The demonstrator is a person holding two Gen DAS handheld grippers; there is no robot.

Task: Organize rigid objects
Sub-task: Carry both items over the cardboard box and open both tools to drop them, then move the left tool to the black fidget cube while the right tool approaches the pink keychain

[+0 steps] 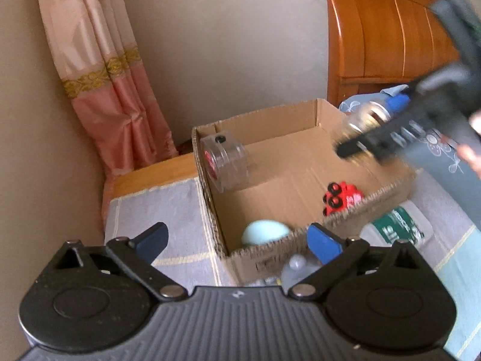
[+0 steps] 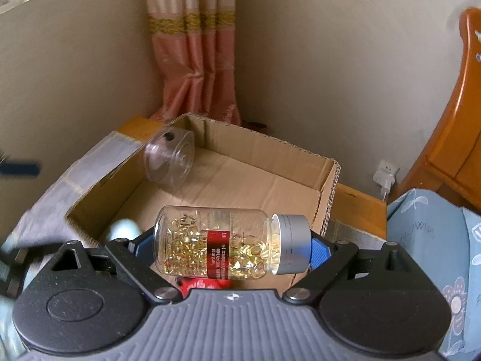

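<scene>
Right wrist view: a pill bottle (image 2: 231, 242) is clamped crosswise between the blue pads of the right hand-held gripper (image 2: 230, 248), one pad on its base and the other on its silver cap (image 2: 293, 245). It is held above the near part of an open cardboard box (image 2: 327, 186), which sits on a bed. Inside the box are seen a clear jar (image 2: 170, 158) leaning in the far left corner, a pale blue egg (image 1: 264, 232) near the front wall, and a red toy (image 1: 341, 198) lying just under the bottle.

The step in hand is judged to be the placing of the bottle in the box. It is best carried further in, over the bare cardboard between the jar and the toy, lowered close to the floor, and only then released, so that it is not dropped on the toy and does not roll.

The left hand-held gripper (image 1: 239, 242) is held with its pads wide apart and nothing between them, in front of the box's near wall. Outside that wall, a white bottle (image 1: 396, 228) with a green label lies on the bed, and is likely to be picked next.
</scene>
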